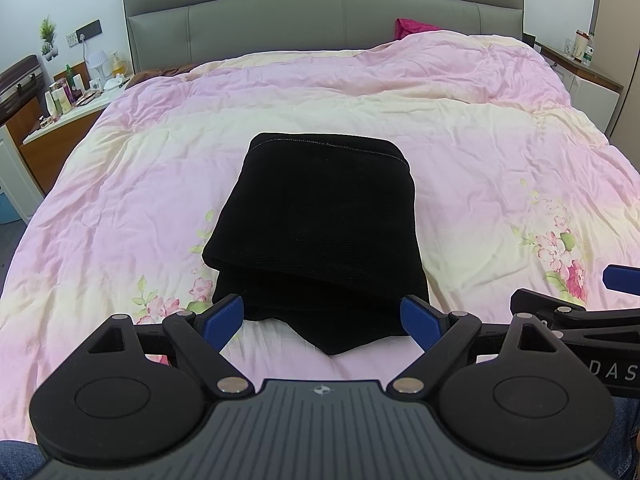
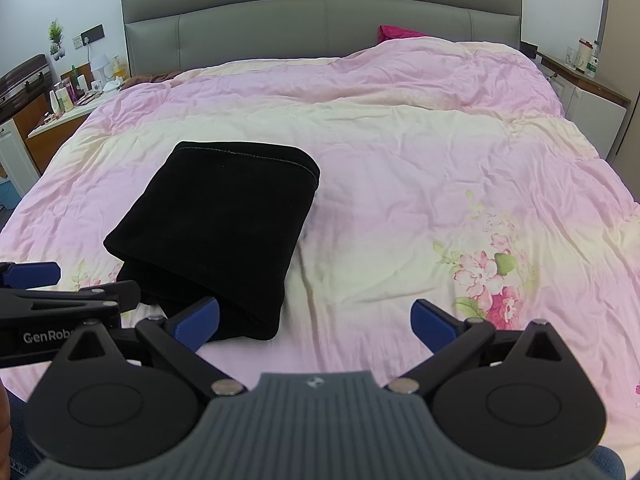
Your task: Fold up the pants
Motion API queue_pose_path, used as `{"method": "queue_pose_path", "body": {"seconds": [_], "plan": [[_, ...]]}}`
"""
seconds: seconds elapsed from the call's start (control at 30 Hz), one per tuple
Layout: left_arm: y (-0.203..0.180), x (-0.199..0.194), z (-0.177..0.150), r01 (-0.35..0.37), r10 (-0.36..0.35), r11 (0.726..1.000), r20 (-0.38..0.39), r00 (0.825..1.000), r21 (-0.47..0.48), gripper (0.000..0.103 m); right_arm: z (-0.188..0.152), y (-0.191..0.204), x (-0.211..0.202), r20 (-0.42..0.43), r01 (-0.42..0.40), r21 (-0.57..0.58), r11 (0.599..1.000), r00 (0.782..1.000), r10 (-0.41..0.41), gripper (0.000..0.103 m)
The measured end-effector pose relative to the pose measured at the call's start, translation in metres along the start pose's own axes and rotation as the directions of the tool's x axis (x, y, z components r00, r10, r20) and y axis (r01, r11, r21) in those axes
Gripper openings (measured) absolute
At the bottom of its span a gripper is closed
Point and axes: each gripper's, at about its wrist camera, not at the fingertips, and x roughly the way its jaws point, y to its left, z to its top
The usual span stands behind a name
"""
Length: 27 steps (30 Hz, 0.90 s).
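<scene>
So the black pants [image 1: 320, 224] are lying folded into a chunky stack on the bed, sitting on a pink and cream quilt [image 1: 460, 152] with flower prints. The stitched edge is facing the grey headboard [image 1: 320, 20], and the loose layered end is pointing back toward the cameras, with one corner poking out at the near side.

The left tongs [image 1: 323, 316] are hanging just in front of that near end, spread wide with nothing between them. Their blue fingertips [image 1: 224, 314] are sitting either side of the stack's near edge, though I can't tell if they're actually touching the fabric.

The right tongs [image 2: 315, 320] are hovering off to the right of the pants, also spread wide and holding nothing, mostly over bare quilt. Their left blue fingertip is overlapping the near right corner of the pants in the right wrist view. Each tool is peeking into the other's camera at the edge.

A bit of magenta fabric [image 1: 412, 26] is showing up by the headboard, and a nightstand [image 1: 76, 108] crowded with bottles is standing left of the bed.
</scene>
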Motion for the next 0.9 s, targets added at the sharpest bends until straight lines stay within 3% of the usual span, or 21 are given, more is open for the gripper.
{"method": "queue_pose_path", "body": {"seconds": [0.9], "plan": [[0.0064,0.001,0.0017,-0.002,0.002,1.0,-0.005,1.0,0.006,0.103,-0.0004,-0.0008,0.0004,-0.001,0.001,0.0,1.0,1.0,-0.001,0.098]]}}
